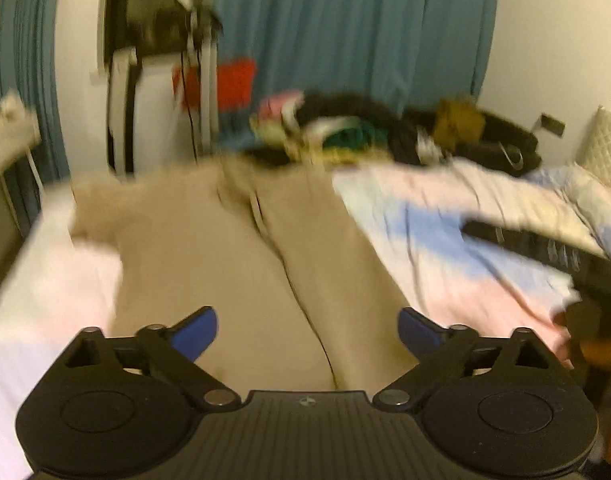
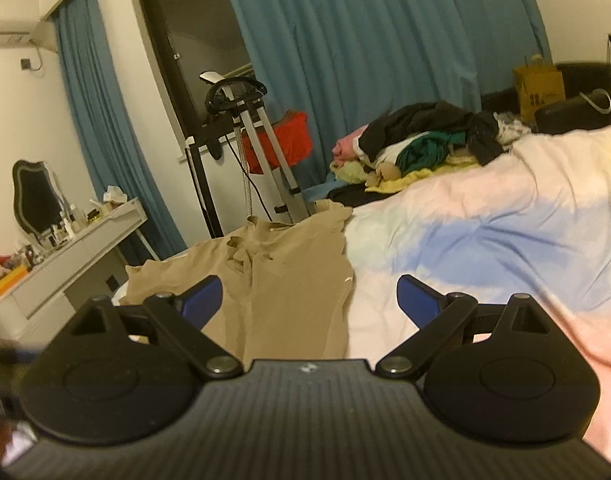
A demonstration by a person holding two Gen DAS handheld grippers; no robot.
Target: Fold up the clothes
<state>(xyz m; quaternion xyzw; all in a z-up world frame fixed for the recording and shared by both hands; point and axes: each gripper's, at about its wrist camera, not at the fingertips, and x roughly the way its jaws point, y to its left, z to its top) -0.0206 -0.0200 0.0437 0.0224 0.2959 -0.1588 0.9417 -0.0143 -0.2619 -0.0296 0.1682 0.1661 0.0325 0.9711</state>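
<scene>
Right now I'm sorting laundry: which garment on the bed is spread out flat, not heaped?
The beige trousers, spread flat at the bed's near corner. The other clothes lie bunched in a mixed heap farther back by the blue curtain.

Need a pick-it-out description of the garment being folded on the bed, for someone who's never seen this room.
Start at the bed with the pastel pink-and-blue cover. At its near left part lie the tan trousers, spread flat, waistband towards the teal curtain. They are the only plain beige piece lying alone; the clothes pile beyond is heaped and multicoloured.
</scene>
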